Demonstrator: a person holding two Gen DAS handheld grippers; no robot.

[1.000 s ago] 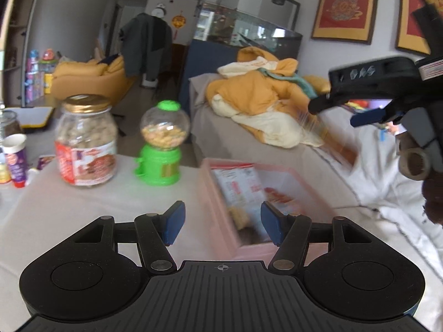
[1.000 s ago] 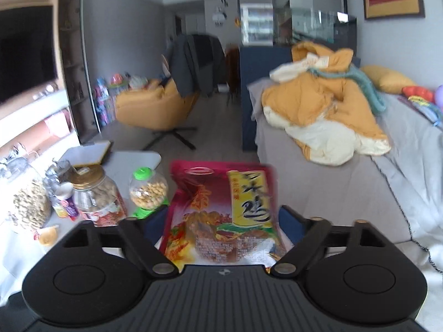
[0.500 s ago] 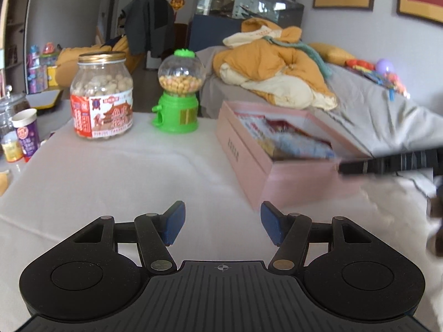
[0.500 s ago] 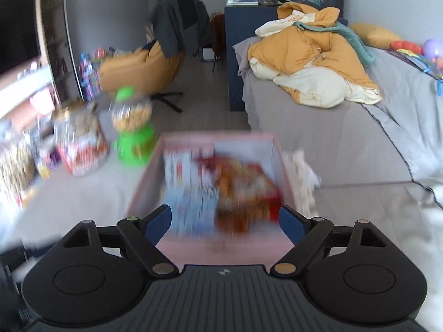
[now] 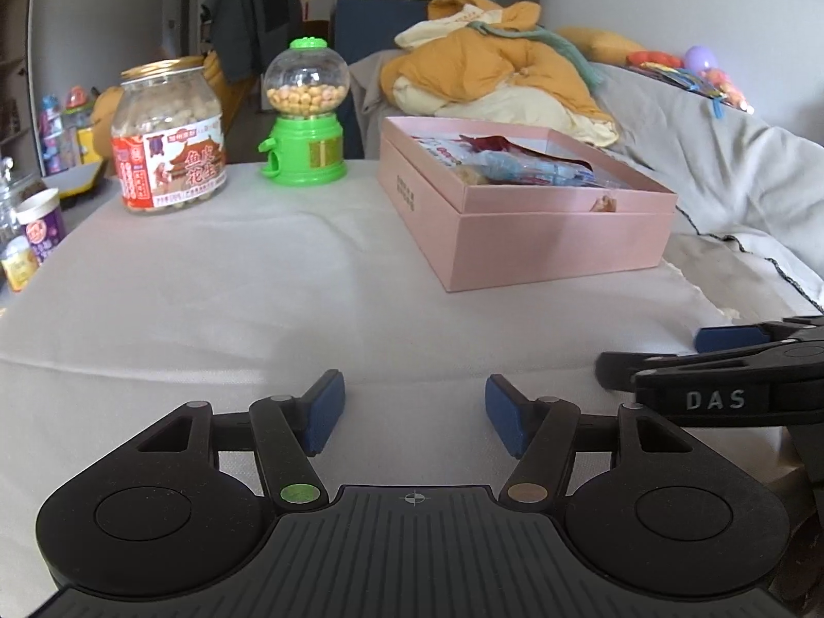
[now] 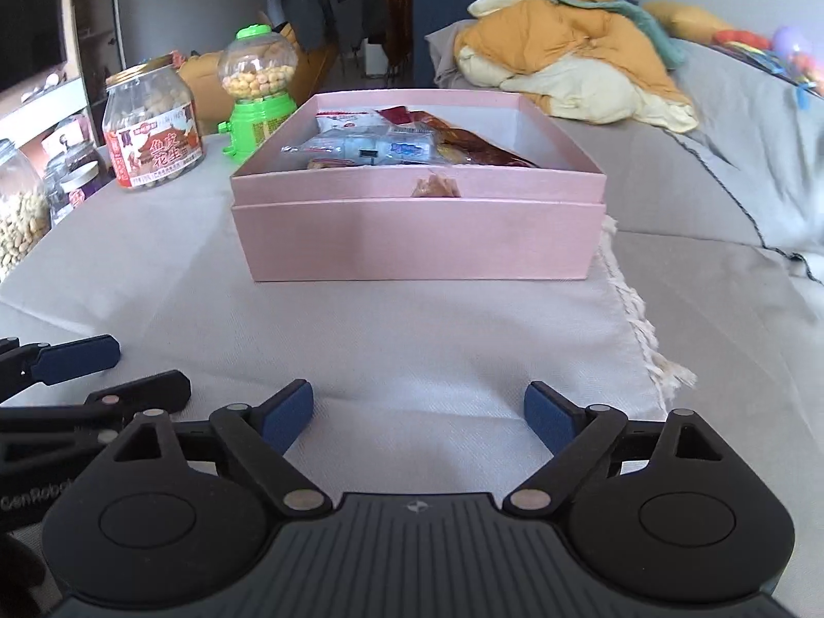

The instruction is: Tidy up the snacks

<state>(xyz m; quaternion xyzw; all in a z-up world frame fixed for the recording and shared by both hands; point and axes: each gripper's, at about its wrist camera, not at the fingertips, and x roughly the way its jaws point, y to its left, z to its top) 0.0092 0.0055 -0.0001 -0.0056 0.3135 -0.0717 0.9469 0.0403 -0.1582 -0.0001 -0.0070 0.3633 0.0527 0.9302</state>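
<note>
A pink open box [image 6: 412,237] stands on the white-clothed table [image 6: 412,350] and holds several snack packets [image 6: 371,147], among them a dark red packet [image 6: 479,147]. The box also shows in the left wrist view [image 5: 546,237], with packets [image 5: 520,165] inside. My left gripper [image 5: 414,414] is open and empty, low over the cloth in front of the box. My right gripper [image 6: 418,414] is open and empty, close to the table and short of the box's near wall. The two grippers lie side by side.
A peanut jar with a gold lid [image 5: 167,139] and a green candy dispenser [image 5: 305,113] stand at the table's back left. More jars [image 6: 18,206] and small tubs [image 5: 38,226] sit at the left edge. A grey sofa with an orange quilt [image 6: 577,46] lies to the right.
My right gripper held a red snack packet; the packet now lies in the pink box and the gripper is empty. Both grippers have pulled back and dropped low over the table.
</note>
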